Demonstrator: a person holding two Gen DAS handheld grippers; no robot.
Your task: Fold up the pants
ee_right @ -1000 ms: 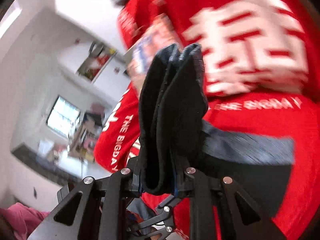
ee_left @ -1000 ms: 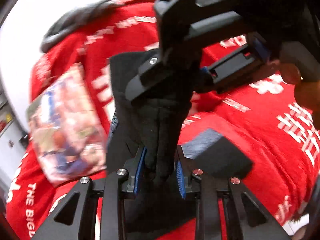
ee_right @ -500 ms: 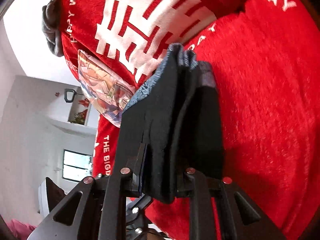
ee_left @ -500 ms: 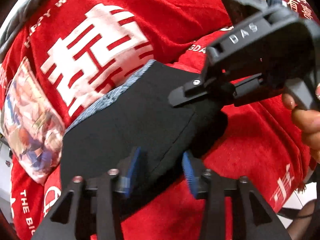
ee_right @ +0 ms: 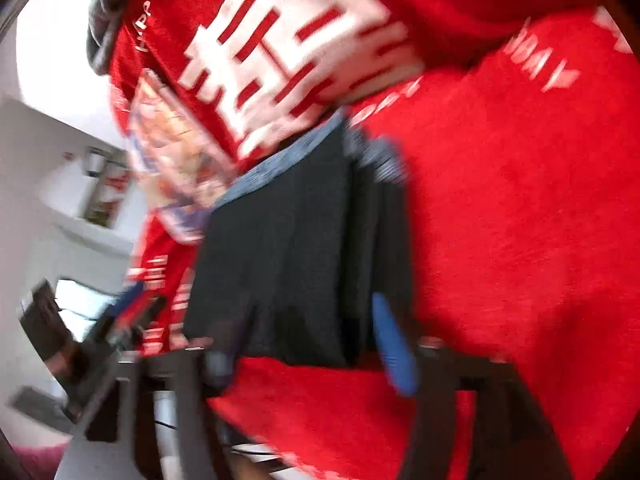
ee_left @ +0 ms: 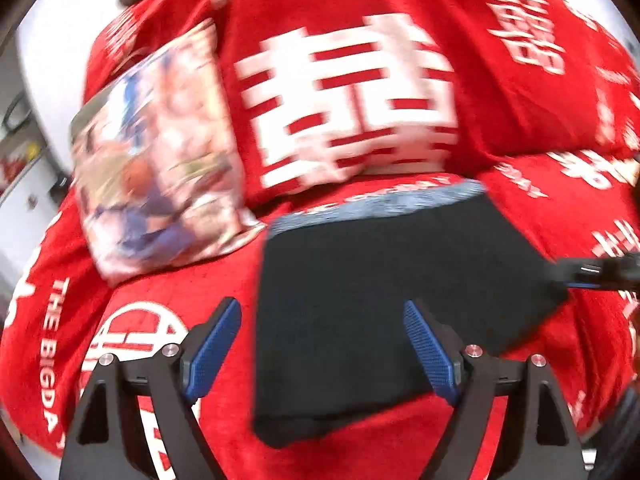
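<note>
Flat black pants (ee_left: 384, 300), plush red blanket (ee_left: 532, 120)

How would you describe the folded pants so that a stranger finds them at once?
A red blanket with white lettering covers the surface. The pants lie flat on it, right of a picture cushion. They are the only black thing, with a blue-grey waistband.

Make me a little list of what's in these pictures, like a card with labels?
pants: dark pants folded flat, lying on the blanket
blanket: red blanket with white letters
pillow: printed pillow beside the pants, against a red cushion
left gripper: left gripper open, jaws just opened, pads not pressing the pants
right gripper: right gripper open, jaws just opened, pants edge between them
sharpness: both views blurred
</note>
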